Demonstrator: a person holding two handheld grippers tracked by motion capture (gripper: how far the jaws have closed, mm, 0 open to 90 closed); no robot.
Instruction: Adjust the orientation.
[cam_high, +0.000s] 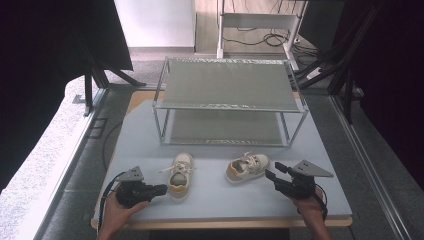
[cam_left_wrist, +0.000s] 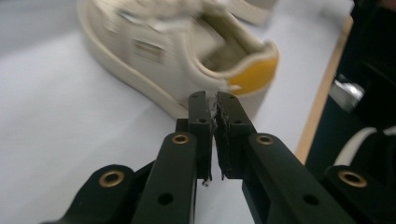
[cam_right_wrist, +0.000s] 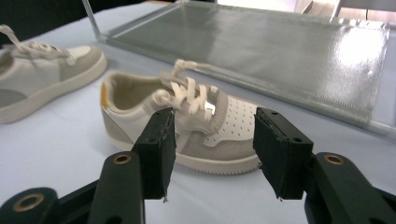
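Resting on the grey table (cam_high: 150, 125) in front of the 2-tier rack (cam_high: 227, 100), both small shoes look untouched, so the work seems barely begun. The left shoe (cam_high: 180, 176) lies just beside the left gripper (cam_high: 161, 189), whose jaws are all but closed on nothing, tips near the shoe's orange-trimmed heel (cam_left_wrist: 254, 74). The right shoe (cam_high: 246, 167) sits just ahead of the right gripper (cam_high: 270, 176), jaws spread wide and empty, framing its side. Grasping and, probably, shelving both shoes remain.
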